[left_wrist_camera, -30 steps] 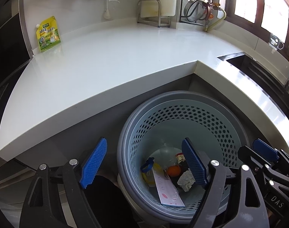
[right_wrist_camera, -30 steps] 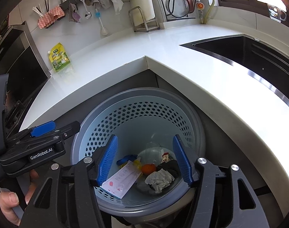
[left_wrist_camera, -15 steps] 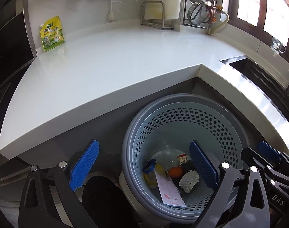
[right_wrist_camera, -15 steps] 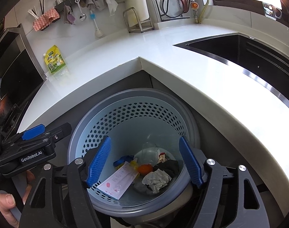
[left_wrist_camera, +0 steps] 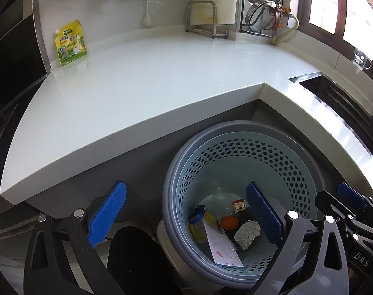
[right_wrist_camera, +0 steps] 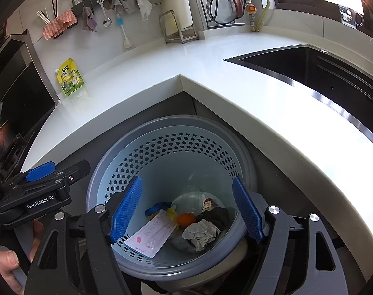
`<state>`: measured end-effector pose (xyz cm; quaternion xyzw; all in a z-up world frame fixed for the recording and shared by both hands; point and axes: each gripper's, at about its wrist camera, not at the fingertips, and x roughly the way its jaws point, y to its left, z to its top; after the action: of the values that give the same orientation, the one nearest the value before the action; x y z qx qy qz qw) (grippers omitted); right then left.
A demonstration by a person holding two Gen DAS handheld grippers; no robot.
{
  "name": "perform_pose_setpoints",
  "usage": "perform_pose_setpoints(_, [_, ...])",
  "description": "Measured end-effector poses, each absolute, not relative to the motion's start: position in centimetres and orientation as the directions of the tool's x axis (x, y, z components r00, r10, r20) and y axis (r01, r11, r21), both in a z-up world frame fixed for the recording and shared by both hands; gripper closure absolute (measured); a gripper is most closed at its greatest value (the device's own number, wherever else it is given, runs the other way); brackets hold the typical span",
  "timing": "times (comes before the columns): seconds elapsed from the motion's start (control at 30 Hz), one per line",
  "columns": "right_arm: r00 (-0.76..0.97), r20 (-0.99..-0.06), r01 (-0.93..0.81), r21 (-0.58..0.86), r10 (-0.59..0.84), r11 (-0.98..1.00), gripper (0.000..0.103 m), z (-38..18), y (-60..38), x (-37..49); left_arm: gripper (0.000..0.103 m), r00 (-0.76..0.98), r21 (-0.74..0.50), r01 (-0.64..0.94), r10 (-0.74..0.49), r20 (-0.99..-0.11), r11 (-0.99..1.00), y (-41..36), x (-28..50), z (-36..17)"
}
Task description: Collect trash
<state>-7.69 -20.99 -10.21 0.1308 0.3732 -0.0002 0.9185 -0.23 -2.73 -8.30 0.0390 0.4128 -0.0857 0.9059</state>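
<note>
Both your grippers hang over the round grey-blue perforated plastic bin (right_wrist_camera: 171, 147), lower centre of both views. Left gripper (left_wrist_camera: 184, 211): jaws spread wider than a second ago, nothing between them. Right gripper (right_wrist_camera: 186, 211): jaws also wider, empty. Trash sits in the bin bottom: crumpled white paper wad (right_wrist_camera: 201, 231), small orange fruit (right_wrist_camera: 186, 218), flat white printed packet (right_wrist_camera: 152, 236). White stone worktop (left_wrist_camera: 149, 78) looks cleared; drop-off judged done.

White countertop (left_wrist_camera: 147, 91), yellow-green pouch (left_wrist_camera: 70, 43) against wall, dark sink (right_wrist_camera: 316, 66), hanging utensils (right_wrist_camera: 107, 21)

Glossy countertop (left_wrist_camera: 161, 78), perforated plastic bin (left_wrist_camera: 260, 152)
</note>
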Motion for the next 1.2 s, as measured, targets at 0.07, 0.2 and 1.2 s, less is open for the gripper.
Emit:
perform_pose_setpoints(0.07, [0.72, -0.687, 0.097, 0.24, 0.098, 0.966, 0.03, -10.21, -20.93, -7.63, 0.007, 0.643, -0.001, 0.187, -0.123, -0.756, 0.982, -2.72, -0.24, -8.34])
perform_pose_setpoints(0.2, [0.719, -0.688, 0.095, 0.237, 0.098, 0.967, 0.03, -10.25, -20.89, -7.62, 0.006, 0.642, 0.002, 0.181, -0.117, -0.758, 0.983, -2.63, -0.21, -8.39])
perform_pose_setpoints(1.2, [0.719, -0.688, 0.092, 0.234, 0.099, 0.968, 0.03, -10.64, -20.75, -7.67, 0.006, 0.637, 0.001, 0.156, -0.1, -0.764, 0.988, -2.29, -0.04, -8.85])
